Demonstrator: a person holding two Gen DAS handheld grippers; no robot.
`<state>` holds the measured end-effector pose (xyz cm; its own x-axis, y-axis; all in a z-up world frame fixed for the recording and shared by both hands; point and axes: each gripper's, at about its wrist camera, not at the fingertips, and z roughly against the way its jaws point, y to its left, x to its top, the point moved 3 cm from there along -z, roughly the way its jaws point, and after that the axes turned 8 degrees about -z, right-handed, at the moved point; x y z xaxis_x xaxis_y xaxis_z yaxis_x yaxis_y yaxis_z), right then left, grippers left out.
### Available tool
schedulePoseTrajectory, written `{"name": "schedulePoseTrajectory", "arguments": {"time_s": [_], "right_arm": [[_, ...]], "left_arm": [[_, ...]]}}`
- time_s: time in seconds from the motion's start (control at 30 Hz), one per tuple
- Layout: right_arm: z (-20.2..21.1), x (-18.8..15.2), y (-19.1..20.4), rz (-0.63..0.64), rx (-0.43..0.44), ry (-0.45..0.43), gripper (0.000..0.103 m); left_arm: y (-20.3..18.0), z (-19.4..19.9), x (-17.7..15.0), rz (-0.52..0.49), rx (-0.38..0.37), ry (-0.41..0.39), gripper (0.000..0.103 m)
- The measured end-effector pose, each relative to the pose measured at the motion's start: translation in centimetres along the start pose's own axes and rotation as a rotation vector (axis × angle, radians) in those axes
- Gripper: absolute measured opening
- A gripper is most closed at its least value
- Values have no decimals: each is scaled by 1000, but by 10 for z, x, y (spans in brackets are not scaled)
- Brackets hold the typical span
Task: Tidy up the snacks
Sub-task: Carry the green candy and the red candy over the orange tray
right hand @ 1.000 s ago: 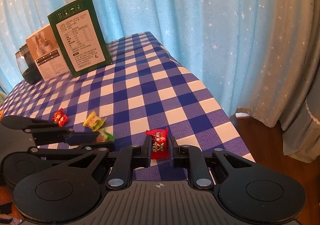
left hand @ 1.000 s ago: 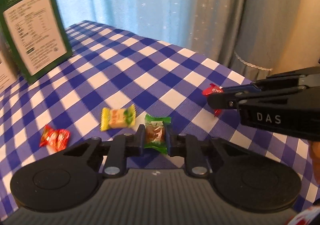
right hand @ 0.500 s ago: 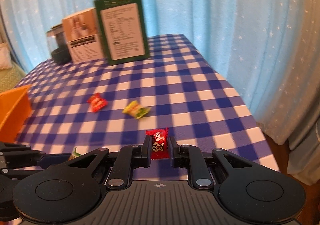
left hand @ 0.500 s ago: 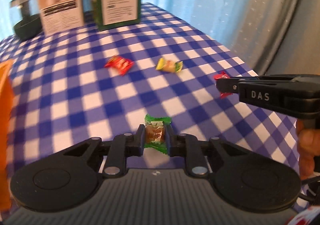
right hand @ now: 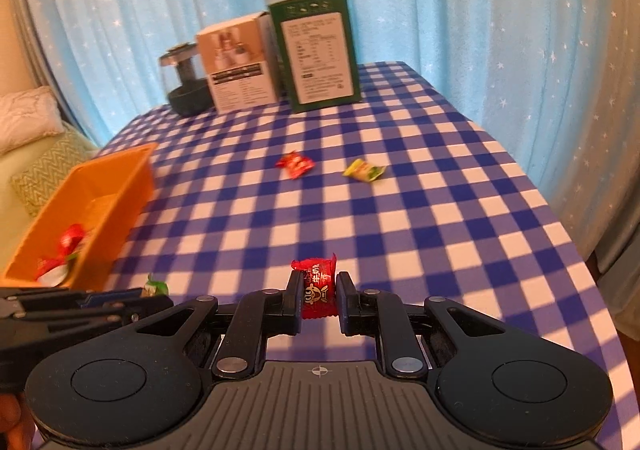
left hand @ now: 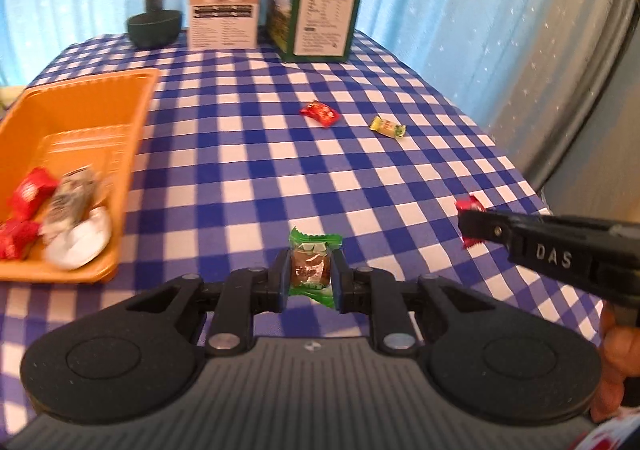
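Note:
My left gripper [left hand: 311, 273] is shut on a green-wrapped candy [left hand: 311, 266] and hangs above the checked cloth, to the right of the orange tray [left hand: 138, 154]. My right gripper [right hand: 318, 292] is shut on a red-wrapped candy [right hand: 318, 286]; in the left wrist view the right gripper [left hand: 466, 226] comes in from the right with that red candy [left hand: 467, 205] at its tip. The tray [right hand: 132, 178] holds several wrapped snacks [left hand: 60, 206]. A red candy [left hand: 320, 113] and a yellow candy [left hand: 387, 126] lie loose on the cloth farther back.
At the back of the table stand a green box [left hand: 320, 6], a white and brown box [left hand: 224, 2] and a dark lidded jar [left hand: 154, 16]. Blue starred curtains hang behind. The table edge drops off at the right [right hand: 560, 218]. A cushioned seat [right hand: 32, 146] lies to the left.
Both grippers have swung left and risen a little with their candies still held. The orange tray has come into both views, and the loose candies now lie farther back.

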<state>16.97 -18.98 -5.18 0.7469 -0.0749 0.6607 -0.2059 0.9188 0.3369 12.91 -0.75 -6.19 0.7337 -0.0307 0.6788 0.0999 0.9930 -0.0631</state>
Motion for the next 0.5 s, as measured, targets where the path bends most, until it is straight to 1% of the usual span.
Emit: {"name": "schedulePoseTrajectory", "arguments": {"time_s": [0.2, 0.5], "right_arm": [[25, -14, 29, 26, 30, 4, 17], [47, -27, 76, 98, 83, -5, 17]], "left_arm": [[17, 44, -15, 36, 29, -23, 18], [41, 91, -31, 73, 78, -43, 18]]}}
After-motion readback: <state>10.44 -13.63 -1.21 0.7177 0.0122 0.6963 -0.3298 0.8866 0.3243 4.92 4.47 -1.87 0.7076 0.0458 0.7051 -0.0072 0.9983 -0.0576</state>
